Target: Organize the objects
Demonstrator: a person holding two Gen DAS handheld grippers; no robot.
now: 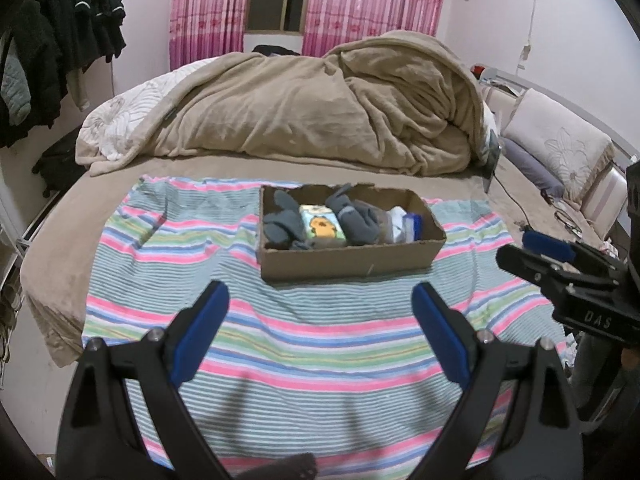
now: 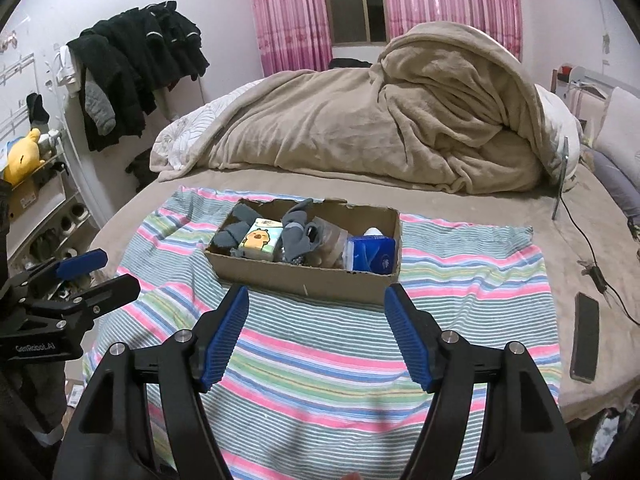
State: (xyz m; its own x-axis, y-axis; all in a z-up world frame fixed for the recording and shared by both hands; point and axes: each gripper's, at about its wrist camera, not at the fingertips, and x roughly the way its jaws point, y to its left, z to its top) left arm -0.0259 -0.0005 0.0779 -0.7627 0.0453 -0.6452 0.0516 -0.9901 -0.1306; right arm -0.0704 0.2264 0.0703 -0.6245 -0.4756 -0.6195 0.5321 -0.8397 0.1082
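Observation:
A brown cardboard box [image 1: 352, 258] [image 2: 304, 276] stands on a striped cloth [image 1: 280, 344] [image 2: 320, 352] on the bed. In it lie grey socks [image 1: 284, 220] [image 2: 298, 228], a tissue pack with a cartoon animal [image 1: 322, 226] [image 2: 260, 240] and a blue tissue pack [image 2: 370, 254] [image 1: 412, 226]. My left gripper [image 1: 320, 292] is open and empty, held above the cloth in front of the box; it also shows in the right wrist view [image 2: 100, 272]. My right gripper [image 2: 316, 292] is open and empty in front of the box; it also shows in the left wrist view [image 1: 524, 250].
A heaped beige blanket [image 1: 320, 108] [image 2: 380, 128] fills the bed behind the box. A dark phone [image 2: 585, 336] and a cable [image 2: 588, 248] lie on the bed at the right. Dark clothes [image 2: 136, 64] hang on a rack at the left. Pillows [image 1: 560, 148] lie at the right.

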